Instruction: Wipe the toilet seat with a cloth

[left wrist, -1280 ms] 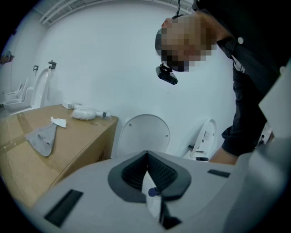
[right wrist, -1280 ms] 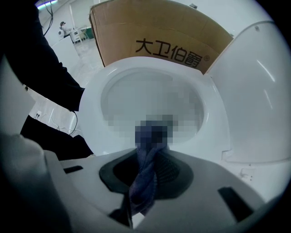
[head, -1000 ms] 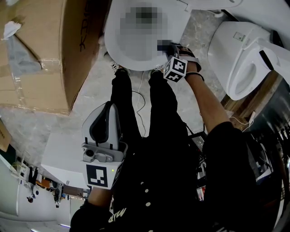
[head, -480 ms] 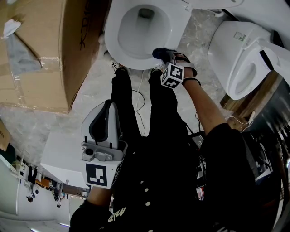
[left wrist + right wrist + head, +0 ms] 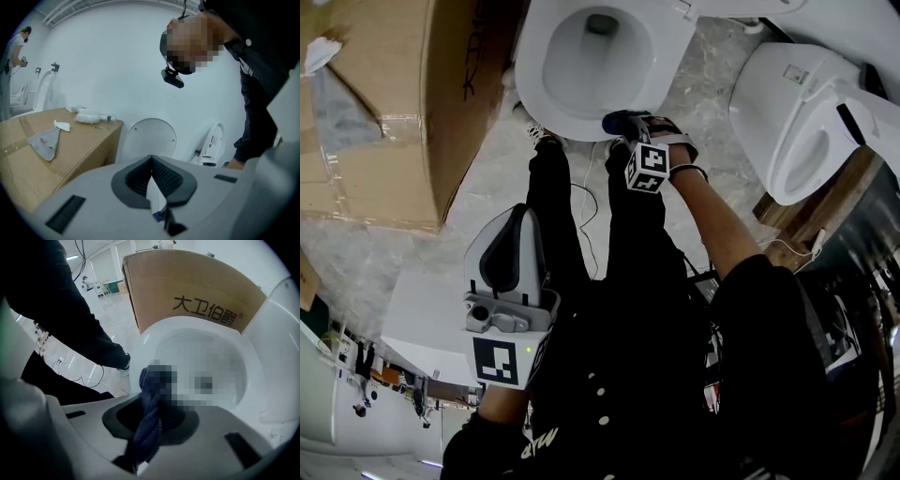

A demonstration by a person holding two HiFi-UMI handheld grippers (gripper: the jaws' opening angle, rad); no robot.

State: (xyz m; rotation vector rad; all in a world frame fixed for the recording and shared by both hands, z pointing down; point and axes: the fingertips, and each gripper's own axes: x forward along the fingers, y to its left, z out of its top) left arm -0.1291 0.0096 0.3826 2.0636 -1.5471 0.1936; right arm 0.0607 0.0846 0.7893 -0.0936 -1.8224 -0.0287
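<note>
Brown cardboard makes the biggest thing here, a box (image 5: 384,122) with flat sides and shiny clear tape. It stands just beside the toilet. The toilet seat (image 5: 666,52) is white, smooth and hard, shaped like an egg with a deep bowl in the middle. Another white toilet (image 5: 787,103) sits off to the right.

The left gripper (image 5: 511,272) is grey plastic with black ribbed pads. It is held low by the person's body, well away from the toilet. Its jaws are pressed together and nothing is between them.

The right gripper (image 5: 625,124) is at the front edge of the toilet seat. Its jaws are squeezed tight on the cloth (image 5: 615,120). The cloth is dark blue, soft and ribbed, twisted like a rope, and its end sticks out over the seat's front edge.

A floppy grey rag (image 5: 46,142) lies on top of the box. Black writing (image 5: 207,310) on the box's side reads 大卫伯爵.
</note>
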